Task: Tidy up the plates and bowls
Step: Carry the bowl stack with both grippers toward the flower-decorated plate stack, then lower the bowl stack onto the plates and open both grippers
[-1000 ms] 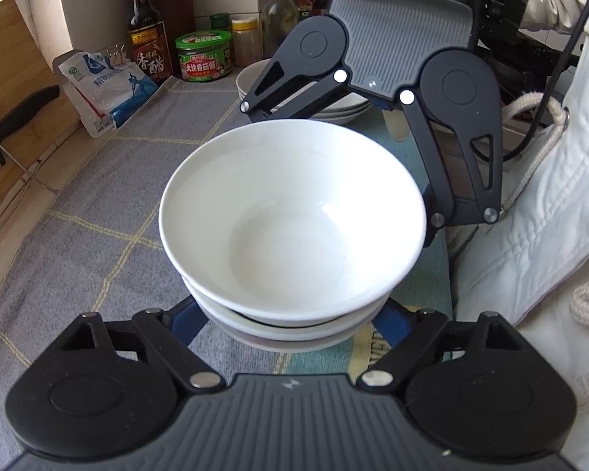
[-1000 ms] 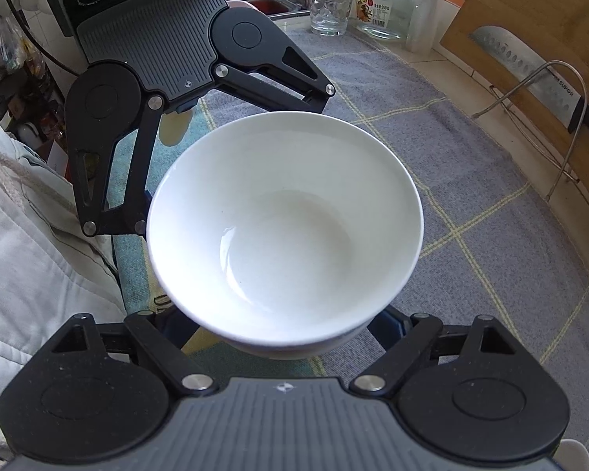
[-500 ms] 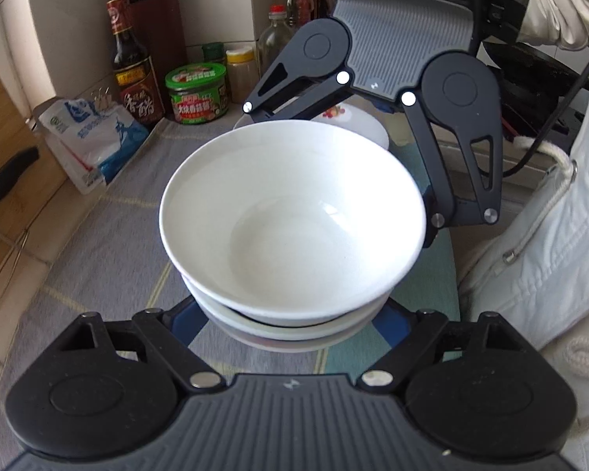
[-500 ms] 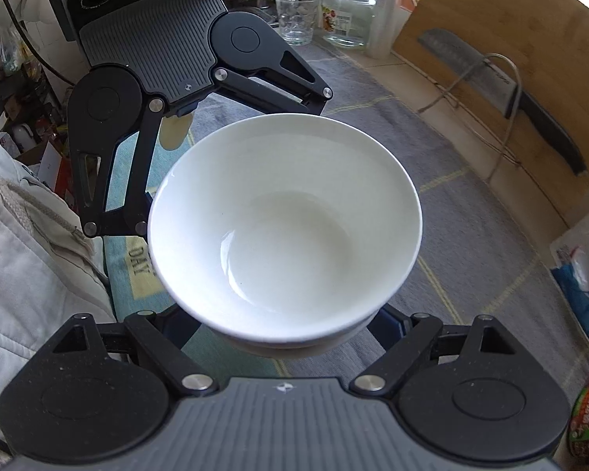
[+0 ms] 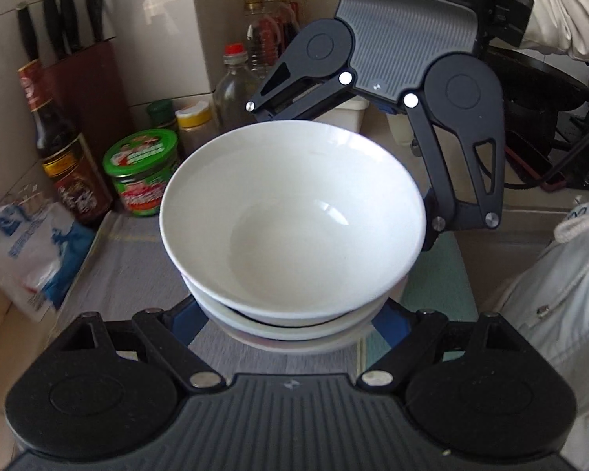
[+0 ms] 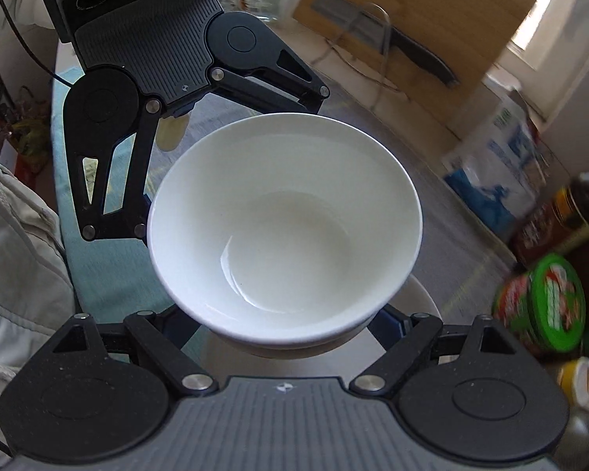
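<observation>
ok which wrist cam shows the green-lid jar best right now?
Left wrist. The green-lid jar sits sharp and whole there, left of the stack of bowls, beside the dark sauce bottle. The right wrist view catches the same jar only at its right edge, motion-blurred and tilted by the fisheye, with the label unreadable.

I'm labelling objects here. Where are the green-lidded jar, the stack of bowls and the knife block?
green-lidded jar [image 5: 140, 156], left wrist view, on its lid.
stack of bowls [image 5: 290, 231], left wrist view, inside the top bowl.
knife block [image 5: 92, 90], left wrist view, front face.
</observation>
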Demonstrator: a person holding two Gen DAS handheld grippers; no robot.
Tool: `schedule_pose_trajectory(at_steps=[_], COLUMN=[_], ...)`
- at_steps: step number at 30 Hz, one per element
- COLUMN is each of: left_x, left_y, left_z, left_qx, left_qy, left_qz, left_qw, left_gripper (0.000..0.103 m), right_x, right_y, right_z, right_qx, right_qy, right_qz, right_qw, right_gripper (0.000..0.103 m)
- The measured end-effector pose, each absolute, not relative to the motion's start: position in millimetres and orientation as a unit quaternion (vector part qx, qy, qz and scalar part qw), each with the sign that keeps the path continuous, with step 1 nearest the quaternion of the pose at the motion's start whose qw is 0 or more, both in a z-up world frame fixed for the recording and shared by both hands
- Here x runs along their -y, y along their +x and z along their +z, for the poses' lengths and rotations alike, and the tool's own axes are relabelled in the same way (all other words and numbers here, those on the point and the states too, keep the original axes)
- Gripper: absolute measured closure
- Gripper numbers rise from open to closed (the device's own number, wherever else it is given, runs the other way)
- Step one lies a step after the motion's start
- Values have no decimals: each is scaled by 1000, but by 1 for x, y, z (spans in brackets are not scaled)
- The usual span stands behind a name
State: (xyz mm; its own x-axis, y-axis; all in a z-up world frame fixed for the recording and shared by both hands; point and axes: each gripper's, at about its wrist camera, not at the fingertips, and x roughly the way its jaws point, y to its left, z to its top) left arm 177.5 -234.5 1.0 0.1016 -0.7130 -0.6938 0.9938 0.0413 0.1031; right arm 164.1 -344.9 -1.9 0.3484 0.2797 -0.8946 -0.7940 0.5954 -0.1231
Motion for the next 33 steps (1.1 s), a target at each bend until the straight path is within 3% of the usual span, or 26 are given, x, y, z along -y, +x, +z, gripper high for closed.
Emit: schedule_pose_trajectory(at_steps=[9,25,29,33], left_x=[276,279,271,252], left_y=[183,180,175,171], left_z=[-21,-25,-22,-18], left_qx=[-255,-267,-253,-234], left_qy=[296,287,281,278], left_qz=[-636,-624,-619,-611], left_qw=[665,676,688,703], left_gripper=[15,15,9,5], right_x=[384,398,401,398], right_y=[163,167,167,158], right_z=[-23,-30,-26,-24], right_qx=[-477,-473,-470,-482], right_qy=[-262,-244,-232,-227], right_qz=[331,332,320,283], right_qw=[771,779,789,798], right_gripper=[11,11,1,0])
